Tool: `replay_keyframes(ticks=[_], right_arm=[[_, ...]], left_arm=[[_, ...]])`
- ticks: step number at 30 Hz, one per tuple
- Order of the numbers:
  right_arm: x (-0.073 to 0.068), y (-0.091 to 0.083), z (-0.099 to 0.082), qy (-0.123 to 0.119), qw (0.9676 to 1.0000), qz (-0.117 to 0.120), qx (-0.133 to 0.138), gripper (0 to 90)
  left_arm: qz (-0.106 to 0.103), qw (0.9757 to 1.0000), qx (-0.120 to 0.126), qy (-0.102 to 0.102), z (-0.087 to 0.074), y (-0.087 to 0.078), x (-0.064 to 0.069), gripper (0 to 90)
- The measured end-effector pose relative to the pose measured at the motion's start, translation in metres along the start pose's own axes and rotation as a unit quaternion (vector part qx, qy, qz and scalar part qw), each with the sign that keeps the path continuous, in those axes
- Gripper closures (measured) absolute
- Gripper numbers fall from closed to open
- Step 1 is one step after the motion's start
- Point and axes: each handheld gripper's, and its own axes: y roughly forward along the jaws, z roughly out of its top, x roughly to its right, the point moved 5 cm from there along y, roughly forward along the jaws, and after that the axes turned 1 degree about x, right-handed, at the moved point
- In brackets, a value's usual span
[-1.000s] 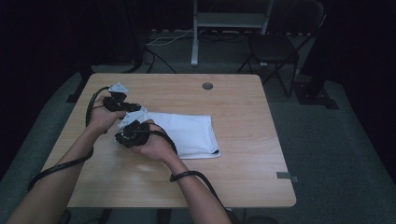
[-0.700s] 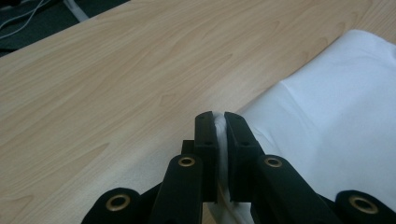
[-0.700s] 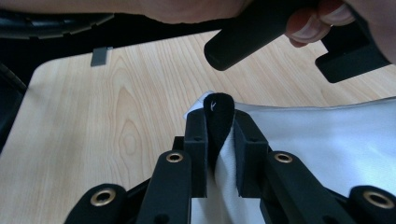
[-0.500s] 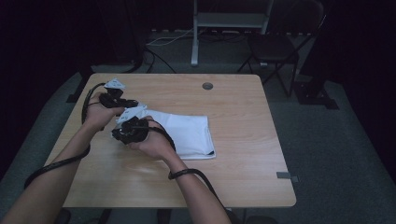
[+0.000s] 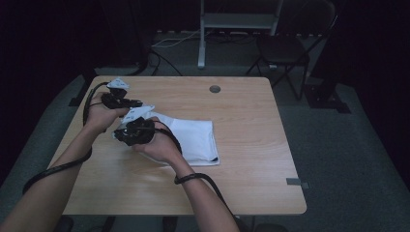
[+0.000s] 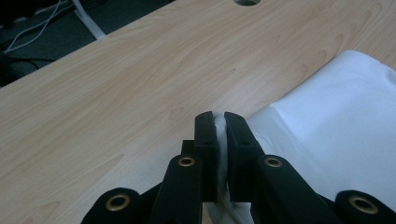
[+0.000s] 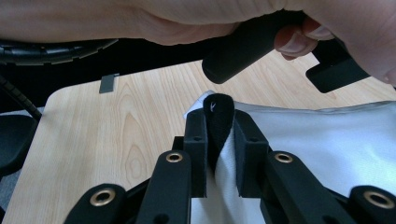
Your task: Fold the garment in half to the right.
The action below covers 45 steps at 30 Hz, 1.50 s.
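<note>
Cloth: a white folded fabric garment with a dark trim (image 5: pixel 191 140) lies on the light wooden bench (image 5: pixel 251 169), left of centre; its near-left corner is lifted off the surface.
Left gripper (image 5: pixel 138 103): jaws nearly closed on a thin white edge of the cloth, pinched between the pads (image 6: pixel 219 140).
Right gripper (image 5: pixel 120 137): jaws almost closed on a dark-trimmed fold of the cloth (image 7: pixel 218 126).
Change: against the earlier high views, both hands have drawn leftward, toward the bench's left edge, and the cloth's left end has followed.
Meaning: both corners appear secured; the work looks poised between gripping and carrying the edge across to fold or spread.
</note>
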Motion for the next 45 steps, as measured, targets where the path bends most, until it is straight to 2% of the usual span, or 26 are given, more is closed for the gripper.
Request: replay_keyframes(ticks=[13,37,45], right_arm=[[0.000,-0.007,0.010,0.001,0.9999,0.000,0.017,77.9],[0.001,-0.017,0.028,0.005,0.9984,0.009,0.055,77.7],[0.001,-0.018,0.030,0.006,0.9982,0.011,0.059,77.6]], left_arm=[[0.002,0.9999,0.005,0.012,0.013,-0.008,0.003,84.7],[0.014,0.9998,0.006,0.013,0.022,-0.021,-0.001,84.8],[0.019,0.9997,0.003,0.015,0.024,-0.024,-0.003,84.7]])
